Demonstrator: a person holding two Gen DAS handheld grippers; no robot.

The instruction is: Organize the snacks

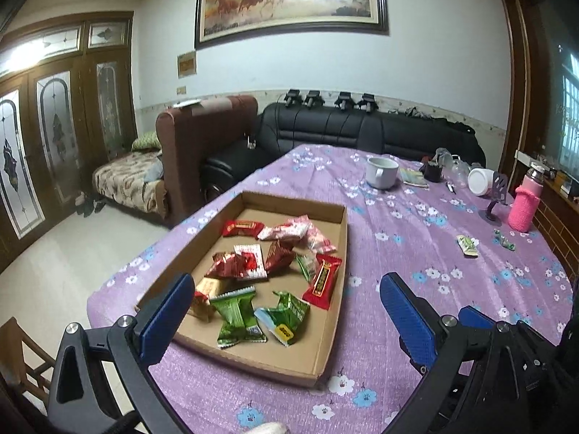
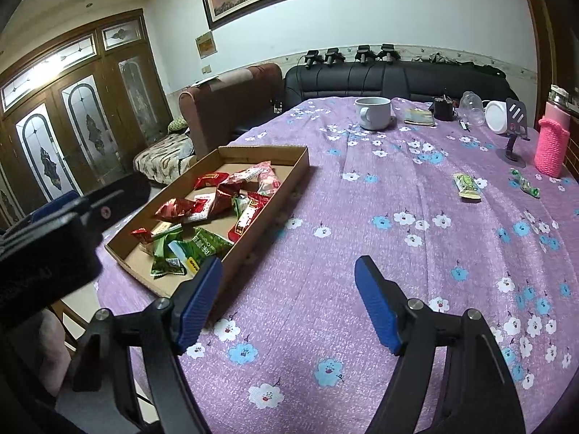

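We see the cardboard tray [image 1: 331, 325] at our ten o'clock on the table [image 2: 325, 271], snack packets [image 1: 275, 271] piled inside it. Two loose packets [image 2: 466, 186] lie at two o'clock, a mug [image 2: 372, 112] at twelve.

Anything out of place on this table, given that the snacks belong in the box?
Yes: two green-wrapped snacks lie loose on the tablecloth near the pink bottle, apart from the cardboard tray holding the rest.

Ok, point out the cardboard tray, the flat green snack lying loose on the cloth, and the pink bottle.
cardboard tray [image 2: 302, 161], right wrist view, far right corner wall.
flat green snack [image 2: 467, 187], right wrist view, wrapper's middle.
pink bottle [image 2: 552, 146], right wrist view, knitted sleeve.
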